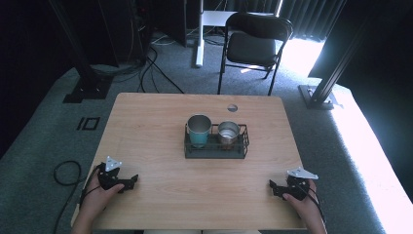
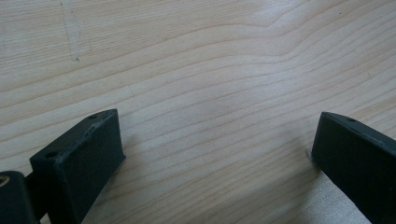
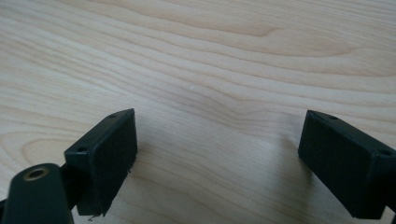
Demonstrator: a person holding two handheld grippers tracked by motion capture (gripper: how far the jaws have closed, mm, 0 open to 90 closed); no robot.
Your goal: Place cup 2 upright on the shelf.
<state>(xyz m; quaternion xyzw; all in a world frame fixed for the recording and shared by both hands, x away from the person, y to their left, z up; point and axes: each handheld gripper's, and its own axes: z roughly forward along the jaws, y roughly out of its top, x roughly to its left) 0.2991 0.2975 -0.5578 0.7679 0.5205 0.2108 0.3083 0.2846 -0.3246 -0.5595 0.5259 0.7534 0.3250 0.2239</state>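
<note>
Two cups stand in one dark wire rack [image 1: 242, 146] near the middle of the wooden table [image 1: 160, 126]. On the rack's left stands a teal cup [image 1: 198, 130], upright, mouth up, the taller of the pair. On the right stands a metal cup [image 1: 228, 132], upright and shorter, just beside the teal one; whether the two touch cannot be told from the high view. The contents of either cup cannot be made out; the interiors read only as pale and dim. The rack's long axis runs left to right across the table, parallel to the near edge.

Count: one rack, two cups, two grippers, one round hole [image 1: 232, 107] in the tabletop beyond the rack, one black folding chair [image 1: 253, 44] behind the table.

The left gripper [image 1: 127, 182] rests at the near left of the table, held in a hand, jaws pointing inward toward the centre. Its own view shows both jaws spread wide over bare wood, nothing between them. The right gripper [image 1: 276, 189] rests at the near right, likewise hand-held and pointing inward, jaws wide apart over bare wood. Both grippers lie well apart from the rack.
</note>
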